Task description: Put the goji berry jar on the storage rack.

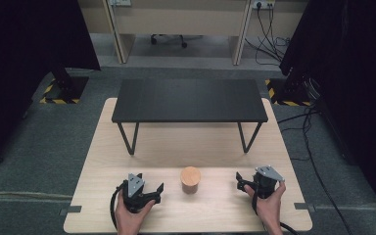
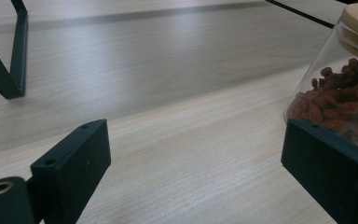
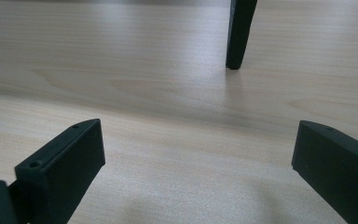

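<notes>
A glass jar with a round wooden lid stands near the front middle of the light wooden table. In the left gripper view the jar holds dark red dried berries and sits just behind the right jaw, outside the gap. My left gripper, held in a hand left of the jar, is open over bare wood. To the right of the jar, my right gripper is also open with nothing between its jaws.
A low black shelf on thin metal legs stands across the back half of the table. One leg rises ahead of the right gripper, another leg ahead-left of the left gripper. Cables lie on the floor at right.
</notes>
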